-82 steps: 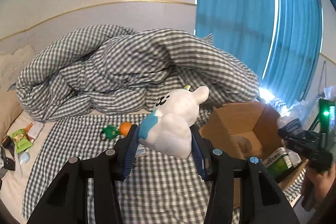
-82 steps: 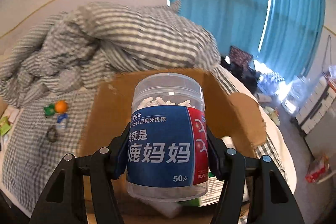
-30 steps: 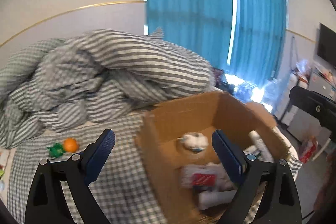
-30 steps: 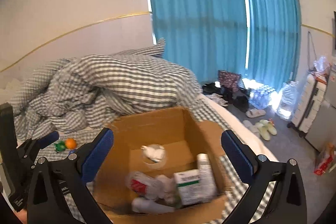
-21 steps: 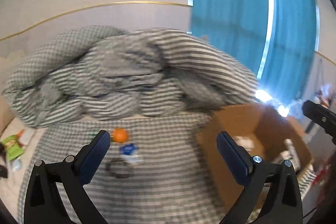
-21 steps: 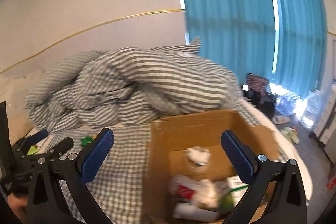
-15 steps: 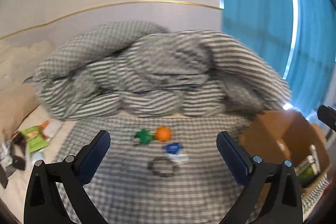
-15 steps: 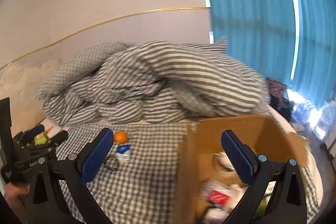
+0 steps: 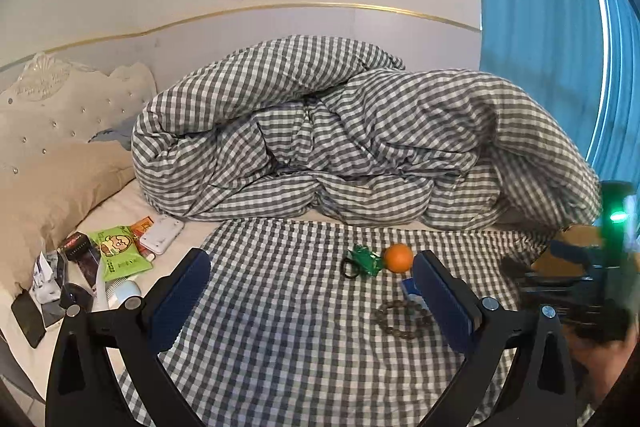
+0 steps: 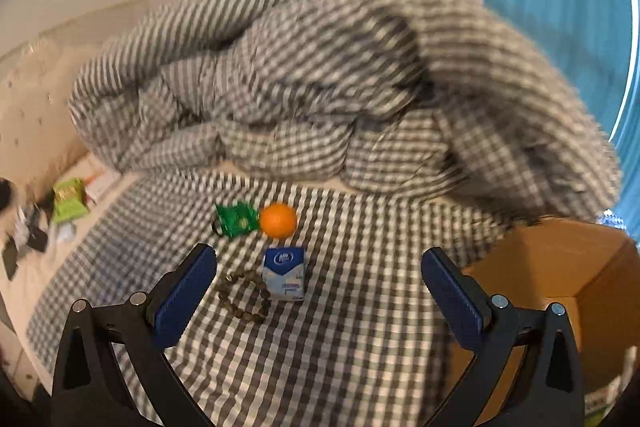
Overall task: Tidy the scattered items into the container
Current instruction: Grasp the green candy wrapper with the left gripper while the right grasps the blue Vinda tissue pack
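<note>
On the checked bedspread lie an orange, a green packet, a small blue-and-white carton, partly hidden behind my left finger in the left wrist view, and a bead bracelet. The cardboard box stands at the right; only its edge shows in the left wrist view. My left gripper is open and empty above the bedspread. My right gripper is open and empty, above and short of the carton.
A crumpled checked duvet fills the back of the bed. At the left lie a beige pillow, a green snack bag, a white device and several dark small items. Blue curtains hang at the right.
Both grippers let go of the plush toy and the floss jar into the box, opened, and swung left from the box toward the items on the bedspread.
</note>
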{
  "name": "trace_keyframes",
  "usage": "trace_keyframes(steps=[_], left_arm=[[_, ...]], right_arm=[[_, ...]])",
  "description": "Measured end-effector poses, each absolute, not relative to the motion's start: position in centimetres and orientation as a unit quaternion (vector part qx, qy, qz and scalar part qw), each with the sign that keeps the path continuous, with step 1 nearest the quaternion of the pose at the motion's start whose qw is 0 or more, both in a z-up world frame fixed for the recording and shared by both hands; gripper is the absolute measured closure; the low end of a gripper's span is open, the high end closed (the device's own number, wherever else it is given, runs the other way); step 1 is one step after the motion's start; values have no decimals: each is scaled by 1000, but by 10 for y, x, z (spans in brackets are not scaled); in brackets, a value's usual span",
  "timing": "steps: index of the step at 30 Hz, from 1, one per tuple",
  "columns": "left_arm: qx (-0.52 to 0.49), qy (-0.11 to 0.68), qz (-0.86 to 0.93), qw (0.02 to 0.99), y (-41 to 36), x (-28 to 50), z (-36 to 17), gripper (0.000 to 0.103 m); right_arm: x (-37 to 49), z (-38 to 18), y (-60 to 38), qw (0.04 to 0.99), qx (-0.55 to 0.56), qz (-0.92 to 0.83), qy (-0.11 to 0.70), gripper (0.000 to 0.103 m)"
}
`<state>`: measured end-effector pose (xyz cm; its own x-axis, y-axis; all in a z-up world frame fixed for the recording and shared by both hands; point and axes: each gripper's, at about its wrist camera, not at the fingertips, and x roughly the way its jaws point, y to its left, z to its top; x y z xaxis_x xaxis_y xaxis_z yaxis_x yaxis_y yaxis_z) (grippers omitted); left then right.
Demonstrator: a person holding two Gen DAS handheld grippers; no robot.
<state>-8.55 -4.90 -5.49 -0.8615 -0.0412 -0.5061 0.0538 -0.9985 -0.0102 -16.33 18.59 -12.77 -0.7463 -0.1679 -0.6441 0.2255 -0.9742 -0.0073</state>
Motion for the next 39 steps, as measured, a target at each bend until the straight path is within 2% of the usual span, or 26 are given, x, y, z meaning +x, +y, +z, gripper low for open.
trace_keyframes(steps=[11, 13, 15, 17, 25, 32, 36, 39], left_arm=[[274, 13, -961, 36, -57, -94, -72, 0], [274, 14, -961, 37, -59, -97, -73, 0], [274, 18, -961, 36, -61, -100, -75, 0], [275, 20, -961, 35, -62, -104, -79, 0], [297, 13, -955, 19, -52, -151, -113, 0], [344, 5, -939, -11, -26, -226, -169, 0], [378, -1, -926, -26, -9, -273, -205, 0], [399, -1, -916, -33, 1, -297, -226, 0]], right_arm=[[-252, -232, 132, 119, 440, -886, 85, 2], [-262, -245, 127, 122, 456, -877, 88, 7], [-271, -257, 125, 118, 475, -868, 85, 23], [-277, -264, 124, 112, 487, -863, 82, 32], [-289, -278, 123, 105, 498, -856, 91, 33], [-296, -283, 129, 103, 498, -857, 81, 33], [-297, -280, 135, 104, 495, -860, 71, 41], [-298, -277, 142, 107, 493, -861, 59, 41]])
